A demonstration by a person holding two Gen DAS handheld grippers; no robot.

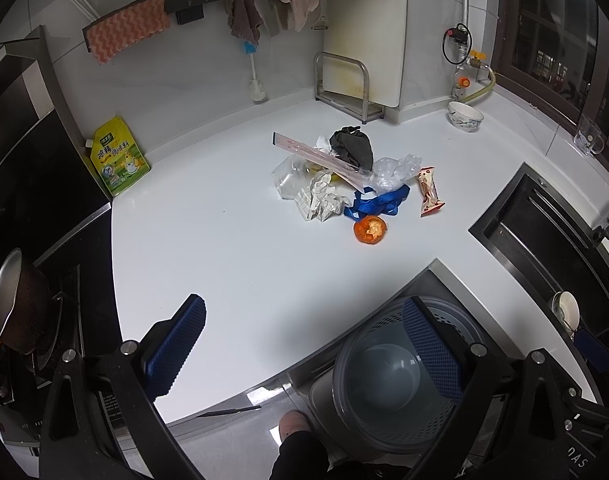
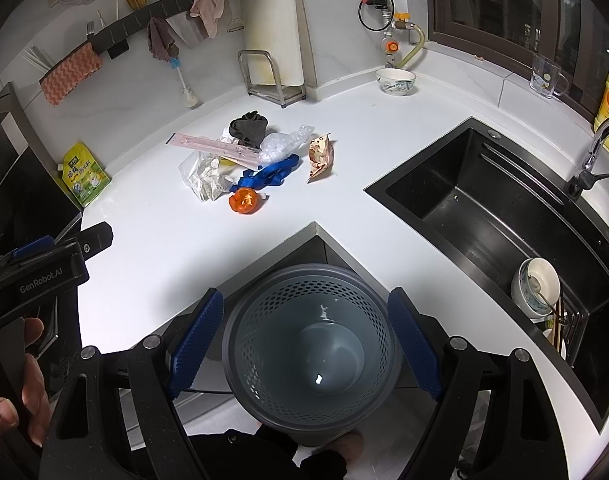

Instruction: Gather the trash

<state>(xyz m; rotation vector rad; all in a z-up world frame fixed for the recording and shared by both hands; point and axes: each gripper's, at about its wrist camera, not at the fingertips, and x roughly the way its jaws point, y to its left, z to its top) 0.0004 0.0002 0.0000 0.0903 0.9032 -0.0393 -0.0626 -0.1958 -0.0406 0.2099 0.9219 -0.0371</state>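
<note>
Grey plastic, with small holes round its upper wall, the waste bin (image 2: 310, 356) stands on the floor in the notch of the white counter (image 2: 176, 240), and it looks empty inside. The trash lies together in one heap near the middle of the counter, well apart from the bin.

I count in the heap: one orange peel (image 2: 245, 200) nearest to the counter edge, one blue ribbon (image 2: 270, 174) just behind it, one snack wrapper (image 2: 321, 155) a little to the side, one crumpled white paper (image 2: 208, 184), one long pink strip (image 2: 214, 145), one dark cloth (image 2: 249, 127), and two clear plastic pieces, as far as I can tell, because they overlap.

Both tongs are released and grasp nothing. The right gripper (image 2: 304, 344) hangs over the bin, with one finger on each side of it. The left gripper (image 1: 304, 354) is over the counter edge, also wide apart.

No item is collected yet, so I judge the step is the first reach. It is good to begin with a single, free piece: the peel or the wrapper. The fingers should come down around it and close fully before lifting. The ribbon touches the peel, so a careless grasp may drag it. Thin plastic may slip, so pinch it at a crumpled part. Release only when the piece is above the bin mouth.
</note>
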